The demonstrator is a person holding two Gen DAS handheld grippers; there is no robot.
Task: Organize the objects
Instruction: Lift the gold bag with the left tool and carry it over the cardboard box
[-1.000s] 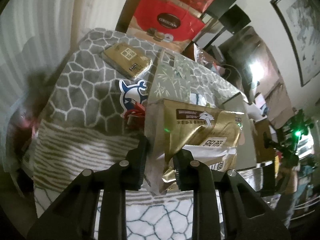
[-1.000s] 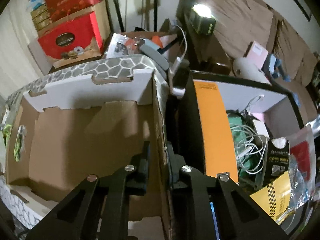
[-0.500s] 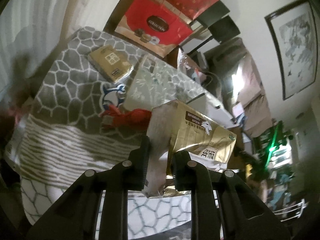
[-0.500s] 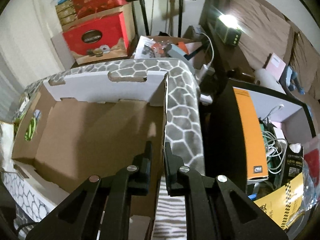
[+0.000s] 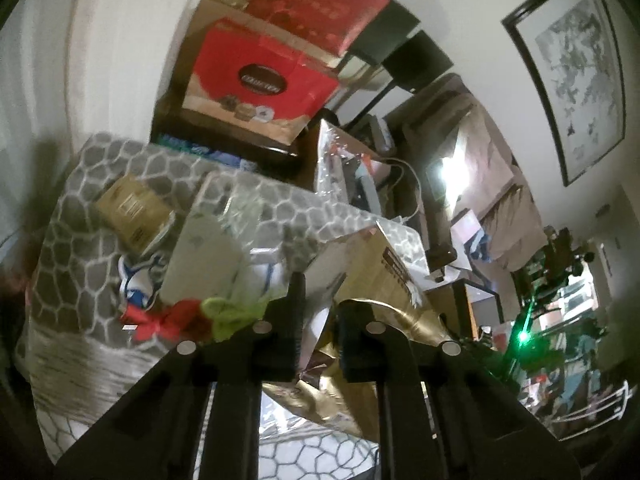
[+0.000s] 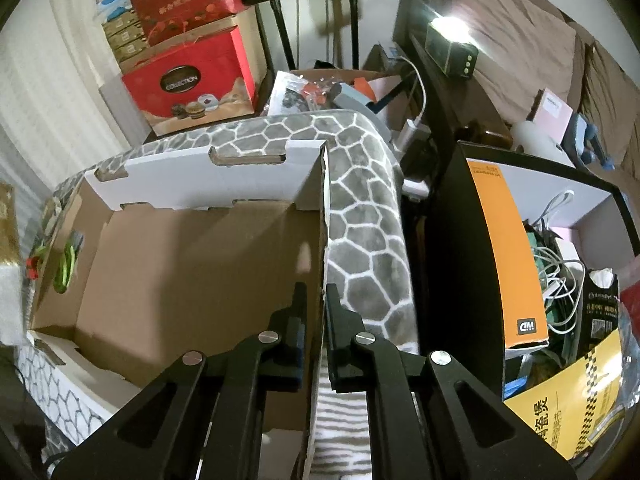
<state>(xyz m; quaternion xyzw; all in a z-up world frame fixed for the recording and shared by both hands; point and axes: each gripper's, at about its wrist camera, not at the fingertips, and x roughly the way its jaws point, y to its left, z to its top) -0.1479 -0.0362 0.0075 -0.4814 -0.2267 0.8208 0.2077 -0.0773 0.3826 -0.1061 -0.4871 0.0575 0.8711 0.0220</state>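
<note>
1. Gold foil package [image 5: 372, 300]: lower centre of the left wrist view, gripped between the jaws of the left gripper [image 5: 318, 312], which have just been closing on it; lower foil end crumpled.
2. Cardboard box [image 6: 192, 272]: open and unfilled, filling the left and centre of the right wrist view. Its right wall stands clenched between the jaws of the right gripper [image 6: 316, 312].
3. Grey honeycomb-patterned blanket [image 6: 360, 216]: under and beside the box.
4. Flat gold box [image 5: 134, 212]: on the blanket, left of frame in the left wrist view.
5. Red bow [image 5: 160, 320]: lower left, near the left jaw.
6. Red carton [image 6: 188, 80]: upper left of the right wrist view.
</note>
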